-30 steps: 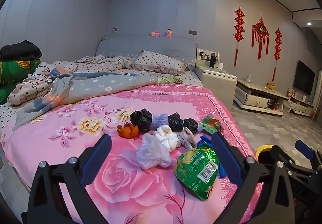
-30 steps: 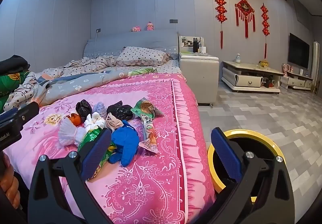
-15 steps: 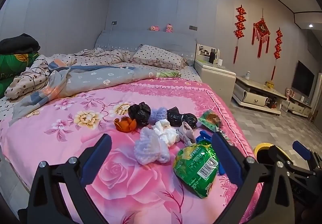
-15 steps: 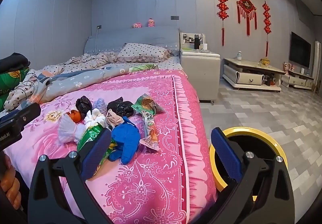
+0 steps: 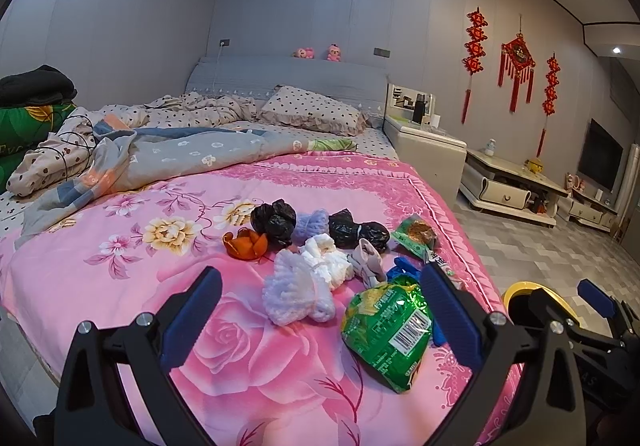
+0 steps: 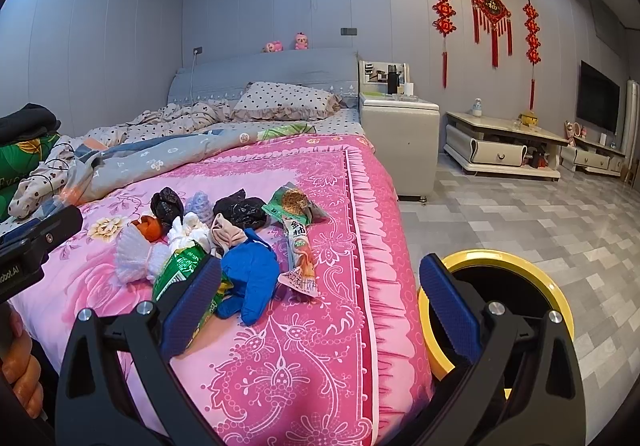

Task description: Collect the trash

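Note:
A pile of trash lies on the pink bed cover (image 5: pixel 120 286): a green snack bag (image 5: pixel 386 330), white crumpled wads (image 5: pixel 300 286), two black bags (image 5: pixel 276 221), orange peel (image 5: pixel 244 244), a blue glove (image 6: pixel 250 278) and a long snack wrapper (image 6: pixel 300 246). My left gripper (image 5: pixel 320 322) is open and empty, hovering just before the white wad and green bag. My right gripper (image 6: pixel 320 310) is open and empty above the bed's right edge, beside the blue glove. A yellow-rimmed black bin (image 6: pixel 504 286) stands on the floor right of the bed.
A rumpled grey quilt (image 5: pixel 180 157) and pillows lie at the far end of the bed. A white nightstand (image 6: pixel 400 141) and low TV cabinets (image 6: pixel 504 149) stand along the right wall. Grey tiled floor (image 6: pixel 520 221) spreads to the right.
Both grippers have moved slightly forward and closer to the trash pile. Both stay open and empty.

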Demonstrator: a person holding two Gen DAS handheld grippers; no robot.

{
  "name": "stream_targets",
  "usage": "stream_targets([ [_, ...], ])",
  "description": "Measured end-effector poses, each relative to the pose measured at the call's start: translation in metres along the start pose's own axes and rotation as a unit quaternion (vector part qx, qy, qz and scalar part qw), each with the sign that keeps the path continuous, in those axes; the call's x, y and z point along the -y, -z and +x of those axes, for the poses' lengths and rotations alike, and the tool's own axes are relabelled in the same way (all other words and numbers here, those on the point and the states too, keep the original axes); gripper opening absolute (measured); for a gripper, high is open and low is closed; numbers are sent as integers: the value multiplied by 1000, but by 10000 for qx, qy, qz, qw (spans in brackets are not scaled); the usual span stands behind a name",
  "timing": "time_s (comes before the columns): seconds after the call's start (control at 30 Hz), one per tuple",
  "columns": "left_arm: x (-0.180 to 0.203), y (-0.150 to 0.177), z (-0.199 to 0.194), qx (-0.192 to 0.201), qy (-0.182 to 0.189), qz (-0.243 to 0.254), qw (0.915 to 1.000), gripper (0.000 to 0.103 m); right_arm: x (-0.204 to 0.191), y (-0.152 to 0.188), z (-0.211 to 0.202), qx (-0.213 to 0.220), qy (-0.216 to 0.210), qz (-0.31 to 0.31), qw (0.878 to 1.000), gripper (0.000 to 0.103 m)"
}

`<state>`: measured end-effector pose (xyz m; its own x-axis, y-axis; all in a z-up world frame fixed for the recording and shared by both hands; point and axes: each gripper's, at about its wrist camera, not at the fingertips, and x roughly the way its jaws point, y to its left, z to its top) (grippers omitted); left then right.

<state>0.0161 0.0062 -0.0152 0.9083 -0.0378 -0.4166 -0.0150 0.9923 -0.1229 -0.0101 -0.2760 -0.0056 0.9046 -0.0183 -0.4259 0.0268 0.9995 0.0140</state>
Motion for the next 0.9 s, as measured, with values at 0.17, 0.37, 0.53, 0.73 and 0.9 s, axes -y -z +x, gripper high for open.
stream_targets([
  [0.17, 3, 1, 1, -41, 24, 19, 10000, 96, -1, 1, 2, -18, -2, 6, 10000, 95],
  [0.37, 4, 2, 2, -54, 30, 14, 10000, 96, 0, 1, 3, -22, -5, 5, 10000, 95],
  [0.53, 4, 4, 3, -75, 37, 9, 10000, 96, 0, 1, 3, -42, -11, 18, 10000, 95],
  [0.73, 6, 6, 4, -88, 56, 8, 9999, 96, 0, 2, 5, -60, -10, 22, 10000, 95],
  [0.9, 5, 7, 5, -115, 80, 2, 9999, 96, 1, 3, 4, -86, -15, 31, 10000, 95],
])
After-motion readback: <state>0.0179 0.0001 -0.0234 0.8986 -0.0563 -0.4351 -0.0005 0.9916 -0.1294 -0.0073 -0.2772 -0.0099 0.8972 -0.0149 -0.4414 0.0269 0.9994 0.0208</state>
